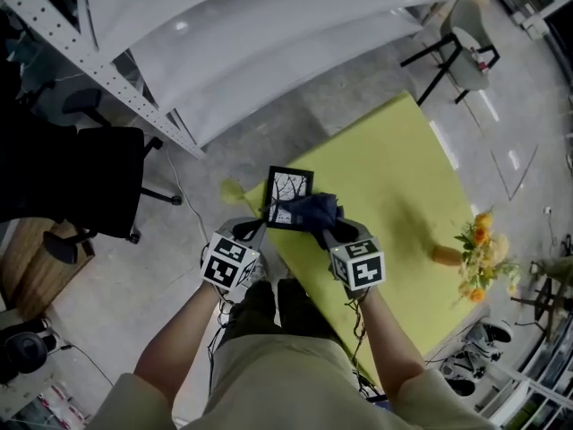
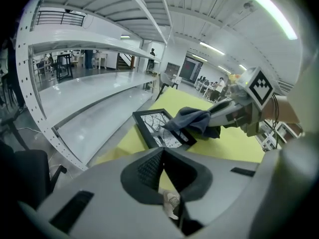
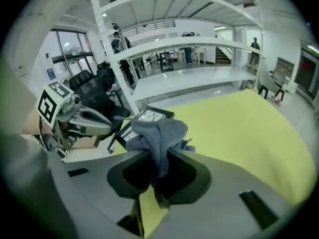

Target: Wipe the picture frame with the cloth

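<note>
A picture frame (image 1: 289, 186) with a black border is seen at the middle of the head view, at the near edge of a yellow-green table (image 1: 394, 168). A branching drawing on white is shown in it. A dark grey-blue cloth (image 1: 311, 211) is laid over the frame's lower right corner and is bunched there.

The right gripper (image 1: 324, 233) is closed on the cloth. In the right gripper view, a fold of the fabric is pinched between the jaws at the lower middle, and the rest is heaped above them against the frame.

The left gripper (image 1: 260, 227) is brought up to the frame's lower left corner. In the left gripper view, its jaws are drawn together in a narrow V at the lower middle, just under the frame's near edge. The edge appears to be clamped between them, though the contact itself is covered by the jaw bodies.

At the right of the head view, well apart from the frame, a brownish vase (image 1: 442, 255) stands on the table. Orange and yellow flowers (image 1: 481, 240) are held in it, and both are blurred. White shelving (image 1: 224, 25) fills the upper left, with a black office chair (image 1: 98, 182) at the left edge.
</note>
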`<state>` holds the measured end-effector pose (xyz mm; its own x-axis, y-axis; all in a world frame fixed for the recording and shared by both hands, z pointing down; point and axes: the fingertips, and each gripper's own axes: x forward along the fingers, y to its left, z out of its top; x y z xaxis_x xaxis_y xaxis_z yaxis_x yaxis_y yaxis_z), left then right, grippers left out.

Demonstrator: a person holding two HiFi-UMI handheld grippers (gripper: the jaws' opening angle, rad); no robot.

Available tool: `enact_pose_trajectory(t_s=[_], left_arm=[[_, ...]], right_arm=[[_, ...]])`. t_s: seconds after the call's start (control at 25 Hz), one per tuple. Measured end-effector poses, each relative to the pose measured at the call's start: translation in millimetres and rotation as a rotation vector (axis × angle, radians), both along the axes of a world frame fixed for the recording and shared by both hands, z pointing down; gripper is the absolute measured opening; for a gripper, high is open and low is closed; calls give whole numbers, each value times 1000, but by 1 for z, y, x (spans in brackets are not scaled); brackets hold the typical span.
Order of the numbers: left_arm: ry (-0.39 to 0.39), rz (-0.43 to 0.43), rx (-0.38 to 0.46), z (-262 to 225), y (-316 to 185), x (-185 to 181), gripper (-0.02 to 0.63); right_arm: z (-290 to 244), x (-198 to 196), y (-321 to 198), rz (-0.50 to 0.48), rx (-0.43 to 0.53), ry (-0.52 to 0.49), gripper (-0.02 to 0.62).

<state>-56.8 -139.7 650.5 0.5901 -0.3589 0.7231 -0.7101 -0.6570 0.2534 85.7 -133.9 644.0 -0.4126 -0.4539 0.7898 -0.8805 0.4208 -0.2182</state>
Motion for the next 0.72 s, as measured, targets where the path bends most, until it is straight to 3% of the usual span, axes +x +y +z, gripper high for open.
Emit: enact_pose_trajectory(t_s=[0.32, 0.72], left_arm=[[33, -59, 169, -82, -21, -13, 8], [81, -126, 451, -226, -43, -36, 8]], right_arm=[[-99, 26, -19, 62, 204, -40, 92], [-265, 12, -28, 51, 578, -76, 92]])
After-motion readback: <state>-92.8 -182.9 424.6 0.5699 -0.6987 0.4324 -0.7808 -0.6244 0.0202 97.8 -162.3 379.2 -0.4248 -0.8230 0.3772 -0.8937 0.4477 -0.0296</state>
